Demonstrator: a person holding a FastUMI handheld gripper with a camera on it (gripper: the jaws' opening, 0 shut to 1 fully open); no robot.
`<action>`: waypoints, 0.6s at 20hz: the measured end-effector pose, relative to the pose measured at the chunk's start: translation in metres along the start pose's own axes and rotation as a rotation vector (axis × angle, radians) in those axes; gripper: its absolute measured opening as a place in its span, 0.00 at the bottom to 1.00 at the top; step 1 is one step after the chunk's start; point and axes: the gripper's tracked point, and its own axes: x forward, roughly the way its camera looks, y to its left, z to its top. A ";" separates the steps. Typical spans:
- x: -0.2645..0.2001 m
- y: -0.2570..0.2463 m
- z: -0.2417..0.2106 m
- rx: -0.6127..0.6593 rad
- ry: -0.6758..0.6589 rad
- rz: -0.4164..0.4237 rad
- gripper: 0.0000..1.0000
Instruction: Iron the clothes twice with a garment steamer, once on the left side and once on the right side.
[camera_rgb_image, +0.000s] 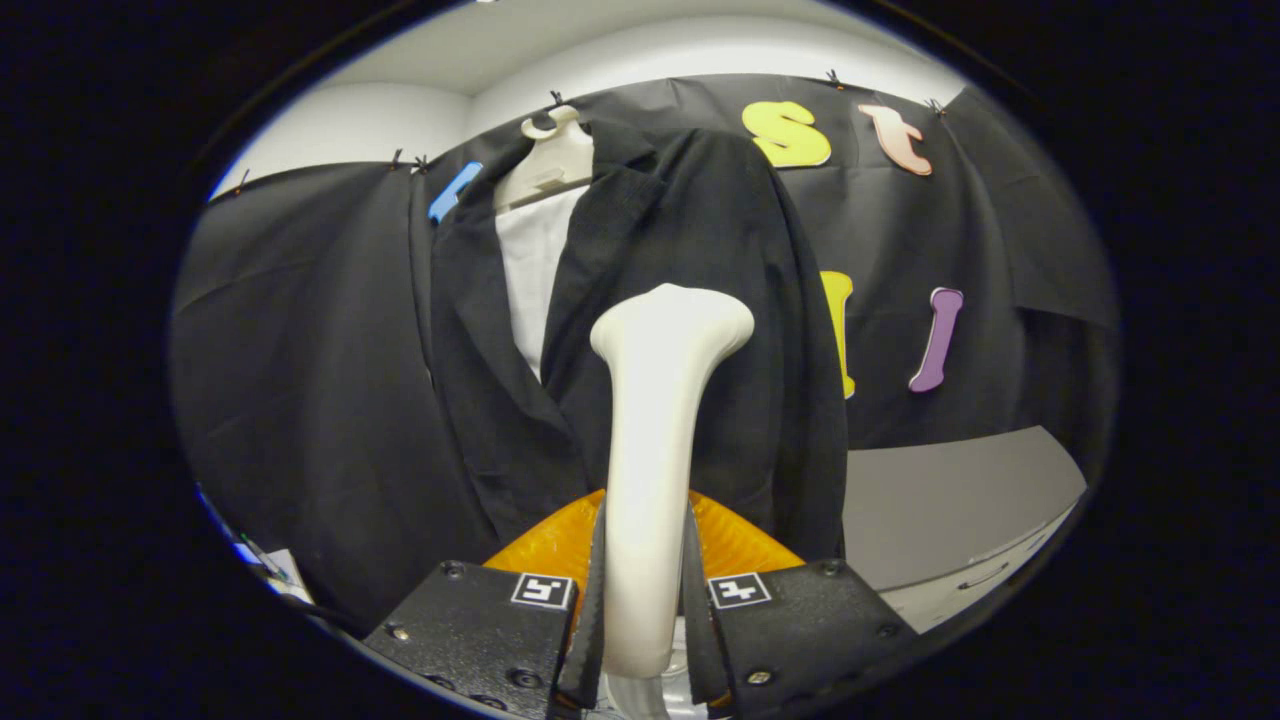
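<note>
The gripper (645, 600) is clamped on the steamer (655, 440), both fingers pressing its handle from either side. The steamer is smooth and cream-white, a slim upright stem that widens into a flared head at the far end, held just in front of the jacket (690, 330), whether touching it I cannot tell. The jacket is dark, hanging open on a pale hanger (550, 160) over a white shirt (535, 270), with the steamer's head over its right front panel; something orange (560, 545) sits low behind the fingers.
</note>
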 end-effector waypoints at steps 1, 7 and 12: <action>0.000 0.000 -0.008 -0.002 0.012 -0.002 0.36; 0.001 -0.003 -0.042 -0.012 0.069 -0.015 0.36; 0.002 -0.008 -0.073 -0.013 0.125 -0.025 0.36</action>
